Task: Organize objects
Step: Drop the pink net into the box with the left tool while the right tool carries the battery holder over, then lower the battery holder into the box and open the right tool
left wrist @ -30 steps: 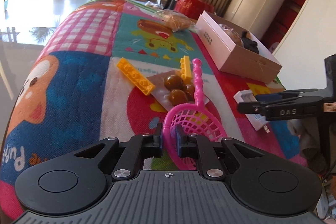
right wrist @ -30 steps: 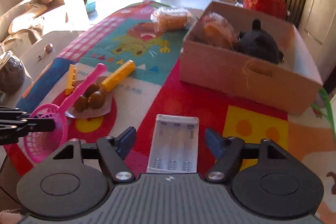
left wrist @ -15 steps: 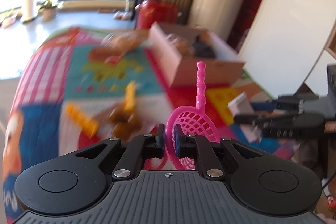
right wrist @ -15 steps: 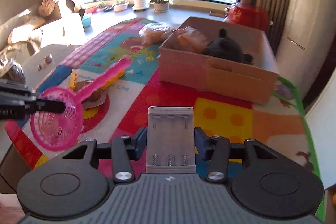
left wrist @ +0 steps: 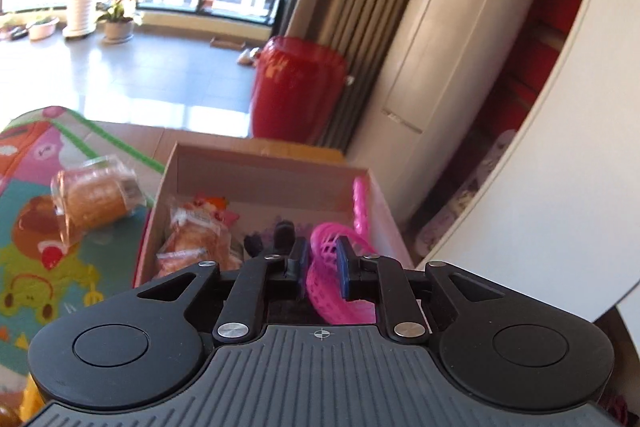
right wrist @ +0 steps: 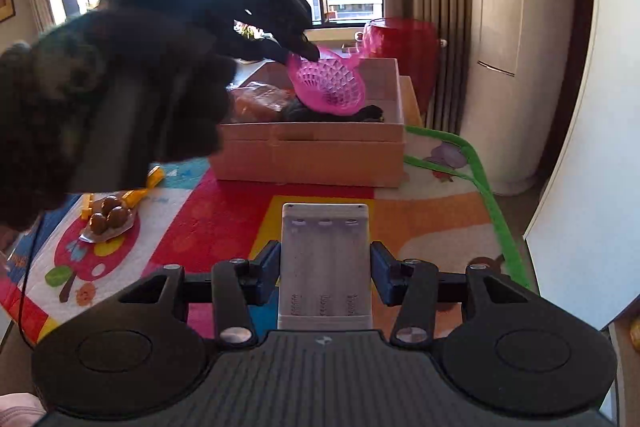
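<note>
My left gripper [left wrist: 320,263] hovers over the cardboard box [left wrist: 260,163] with the pink toy net scoop [left wrist: 328,267] between its jaws. The jaws stand slightly apart around the scoop's rim; in the right wrist view the scoop [right wrist: 328,83] still hangs at the fingertips above the box [right wrist: 312,151]. The box holds wrapped bread [left wrist: 196,239] and a black plush toy [left wrist: 280,231]. My right gripper [right wrist: 324,263] is shut on a white battery holder [right wrist: 325,267], held above the mat in front of the box.
A wrapped bread roll [left wrist: 92,199] lies on the colourful mat left of the box. Brown chestnuts on a foil packet [right wrist: 108,219] and yellow bricks [right wrist: 136,193] lie at the left. A red jar [left wrist: 296,91] and a white cabinet stand behind.
My left gripper lifted the pink scoop off the mat and carried it right, over the box. My right gripper closed on the battery holder and raised it.
</note>
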A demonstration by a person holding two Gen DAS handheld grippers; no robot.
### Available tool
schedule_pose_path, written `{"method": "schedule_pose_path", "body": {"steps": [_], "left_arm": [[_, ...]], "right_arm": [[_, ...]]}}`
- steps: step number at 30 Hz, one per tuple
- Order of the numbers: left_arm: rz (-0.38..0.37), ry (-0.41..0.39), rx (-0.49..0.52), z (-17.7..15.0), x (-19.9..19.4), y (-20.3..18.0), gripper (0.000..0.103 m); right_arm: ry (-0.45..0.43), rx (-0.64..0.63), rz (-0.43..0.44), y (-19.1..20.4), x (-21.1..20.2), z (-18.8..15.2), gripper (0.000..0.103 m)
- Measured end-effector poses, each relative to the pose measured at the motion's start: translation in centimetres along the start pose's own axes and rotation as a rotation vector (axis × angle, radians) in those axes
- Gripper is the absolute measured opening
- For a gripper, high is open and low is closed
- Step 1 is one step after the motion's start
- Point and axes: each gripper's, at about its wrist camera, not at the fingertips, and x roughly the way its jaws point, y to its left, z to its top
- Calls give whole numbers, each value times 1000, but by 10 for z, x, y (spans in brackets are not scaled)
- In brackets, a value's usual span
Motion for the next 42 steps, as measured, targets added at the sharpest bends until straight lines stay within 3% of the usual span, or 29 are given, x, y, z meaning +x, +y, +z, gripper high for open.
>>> {"method": "schedule_pose_path", "body": {"steps": [2,6,16,19,22,26,29,34,35,37,39,42], "left_arm": [[1,4,-34,-4,3,0,19],[-36,-65,-71,-6,-17,16,19],[-309,192,4,-23,-10,1,19],[-337,175,19,-30,-19,3,19],[-324,80,63,-35,-41,18,19],[-214,-29,198,-53,-74,51,19],[-161,-3,226,-73,-88,81,19],[-130,106,183,-103,-100,123,19],[-122,118,173,-106,-103,131,19],[-112,129,168,-112,-111,143,19],[-118,121,180,-116,-123,153,19],[-135,118,192,-119,-134,172,19]], "right_arm": [[8,17,0,-7,3,-3,47],[31,43,2,-18,11,-6,47],[65,46,-12,-18,26,-4,47],[73,38,-29,-18,29,-3,47],[81,41,-34,-20,26,1,47],[68,52,-4,-22,17,19,47],[-10,31,3,-19,10,55,47],[-182,-92,-35,6,21,148,47],[-195,-122,-39,13,31,165,49],[-182,-176,-70,24,54,192,81],[-169,-181,-127,30,73,204,84],[-118,-113,-113,28,86,197,86]]}}
